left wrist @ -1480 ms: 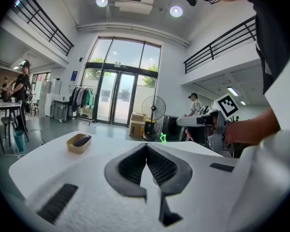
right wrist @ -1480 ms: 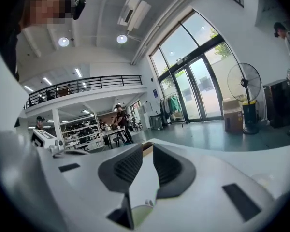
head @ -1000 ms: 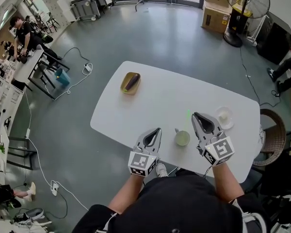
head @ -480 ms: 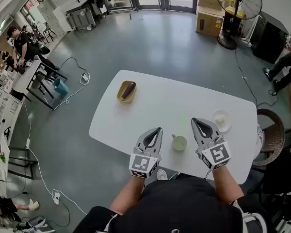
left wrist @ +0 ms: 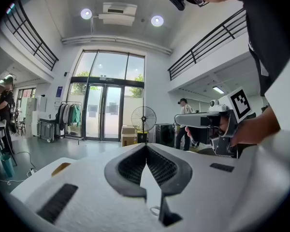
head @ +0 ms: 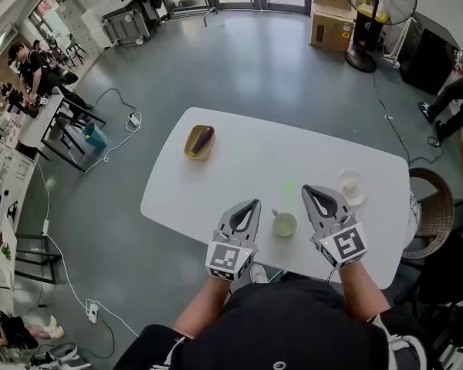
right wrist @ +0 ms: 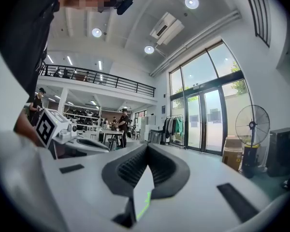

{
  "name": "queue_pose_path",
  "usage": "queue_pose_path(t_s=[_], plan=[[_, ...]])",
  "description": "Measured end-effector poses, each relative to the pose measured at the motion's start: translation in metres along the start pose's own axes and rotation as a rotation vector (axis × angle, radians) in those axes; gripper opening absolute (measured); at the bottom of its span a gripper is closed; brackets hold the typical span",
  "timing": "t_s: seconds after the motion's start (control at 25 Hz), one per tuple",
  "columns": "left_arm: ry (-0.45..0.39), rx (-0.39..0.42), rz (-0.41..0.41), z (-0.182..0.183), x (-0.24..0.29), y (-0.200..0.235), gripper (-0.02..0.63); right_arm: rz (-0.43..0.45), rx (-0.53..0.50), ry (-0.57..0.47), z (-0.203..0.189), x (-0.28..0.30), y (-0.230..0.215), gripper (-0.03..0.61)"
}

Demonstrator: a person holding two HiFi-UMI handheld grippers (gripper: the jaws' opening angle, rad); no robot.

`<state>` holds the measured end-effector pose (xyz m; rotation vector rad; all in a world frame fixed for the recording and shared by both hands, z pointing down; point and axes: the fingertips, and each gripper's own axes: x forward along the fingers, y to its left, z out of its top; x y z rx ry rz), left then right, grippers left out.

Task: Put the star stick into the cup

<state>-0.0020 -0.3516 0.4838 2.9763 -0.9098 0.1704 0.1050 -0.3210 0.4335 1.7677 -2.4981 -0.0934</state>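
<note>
A pale green cup (head: 284, 223) stands near the front edge of the white table (head: 239, 156). The thin green star stick (head: 288, 187) lies flat on the table just beyond the cup. My left gripper (head: 252, 204) hovers left of the cup, jaws shut and holding nothing. To the cup's right, my right gripper (head: 306, 191) is shut and empty too, its tip close to the stick. In the right gripper view a green sliver of the stick (right wrist: 144, 203) shows below the closed jaws. The left gripper view shows the right gripper (left wrist: 207, 123) held in a hand.
A wooden dish (head: 200, 142) with an eggplant sits at the table's far left. A small white plate (head: 352, 186) lies at the right, by a wicker chair (head: 430, 210). Cables, boxes and a standing fan (head: 366, 2) are on the grey floor around.
The head view has shifted slightly. Both grippers stay shut at either side of the cup, and the stick has not moved.
</note>
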Motion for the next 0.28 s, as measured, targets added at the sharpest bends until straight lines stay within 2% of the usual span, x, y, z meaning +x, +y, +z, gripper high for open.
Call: queue_pose_path(t_s=[0.28], plan=[[-0.005, -0.011, -0.009, -0.0074, 0.0036, 0.0018, 0.012, 0.004, 0.050, 0.039, -0.0017, 0.0082, 0.0043, 0.003]])
